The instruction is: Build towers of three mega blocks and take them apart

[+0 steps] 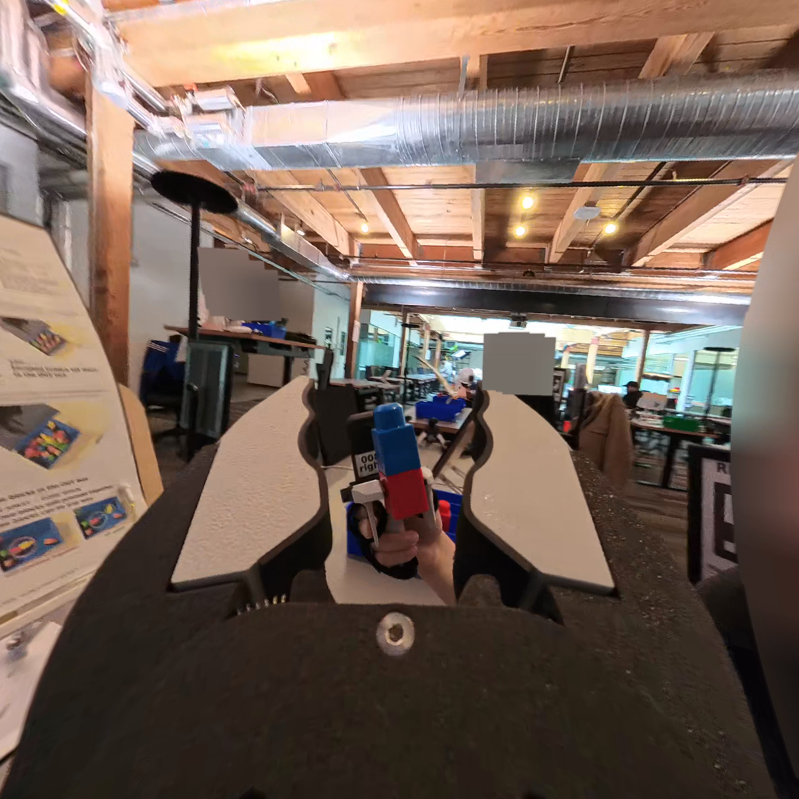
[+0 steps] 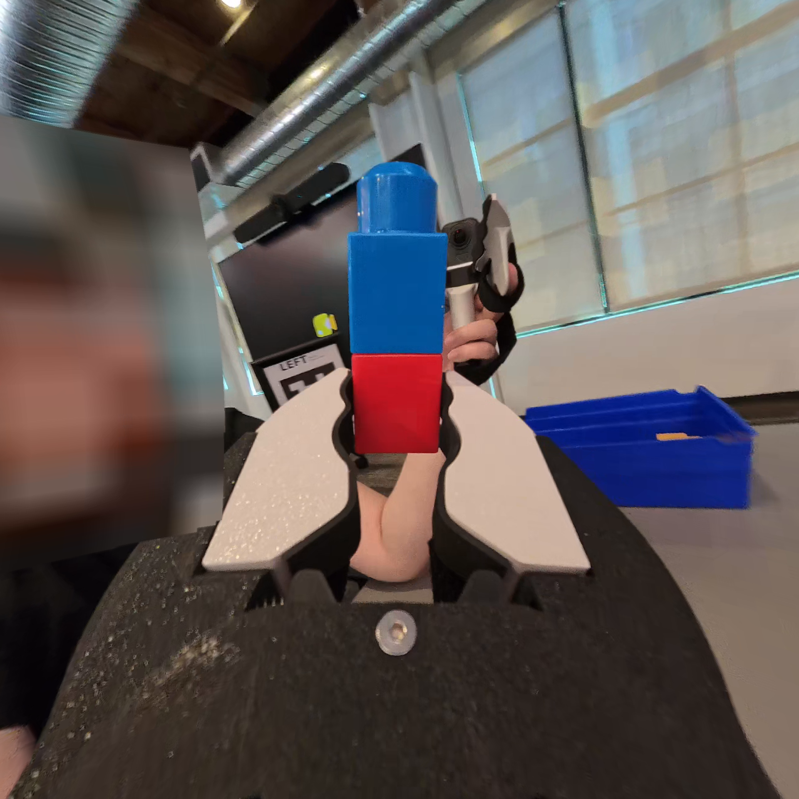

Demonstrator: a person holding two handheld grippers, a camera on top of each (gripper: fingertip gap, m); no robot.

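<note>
Right gripper (image 2: 397, 404) pinches red block (image 2: 395, 404) under blue block (image 2: 397, 294), held aloft. Left gripper (image 1: 395, 432) spread, empty. Blue bin (image 2: 648, 449) on grey table (image 2: 713, 605).

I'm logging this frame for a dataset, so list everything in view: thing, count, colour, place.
blue block: 1, blue, stacked on the red one
red block: 1, red, bottom of the stack, between the right gripper's fingers
bin: 1, blue, on the table to the right
instruction sheet: 1, white with photos, left edge
ceiling duct: 1, silver, overhead
right gripper: 1, white-black, shut on the red block
left gripper: 1, white-black, open, empty
</note>
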